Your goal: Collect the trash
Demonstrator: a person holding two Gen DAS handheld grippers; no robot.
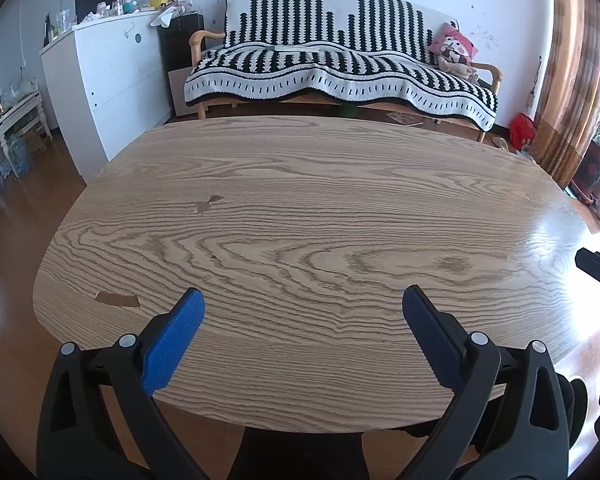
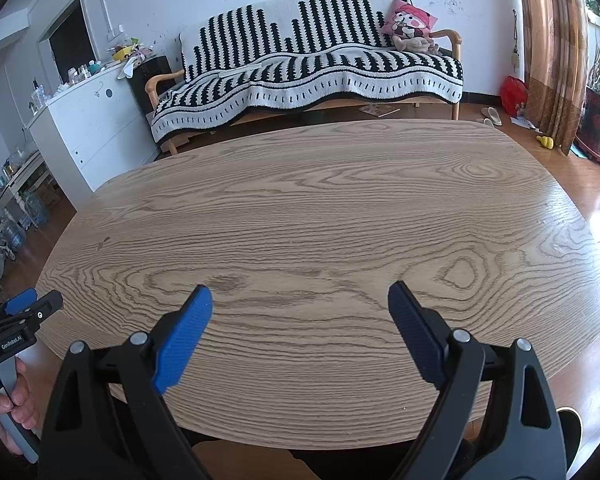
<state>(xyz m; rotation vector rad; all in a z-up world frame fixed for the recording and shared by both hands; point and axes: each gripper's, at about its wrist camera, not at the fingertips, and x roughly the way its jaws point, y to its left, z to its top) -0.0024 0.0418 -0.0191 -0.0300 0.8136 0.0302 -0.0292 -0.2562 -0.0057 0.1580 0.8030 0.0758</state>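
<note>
My left gripper (image 1: 302,294) hangs open over the near edge of a wood-grain oval table (image 1: 320,200), nothing between its blue pads. My right gripper (image 2: 300,292) is open too, above the same table (image 2: 340,208) near its front edge, with an empty gap. In the right wrist view the left gripper's body (image 2: 16,320) shows at the far left, held by a hand (image 2: 8,408). No loose trash is visible on the tabletop. Two brown chipped patches (image 1: 118,300) (image 1: 208,204) mark the veneer on the left side.
Beyond the table stands a sofa (image 1: 340,72) under a black-and-white throw, with a pink cushion (image 1: 454,46). A white cabinet (image 1: 112,80) with clutter on top is at the left. Curtains (image 1: 572,72), a red bag (image 1: 522,128) and slippers (image 2: 492,114) lie at the right on the wooden floor.
</note>
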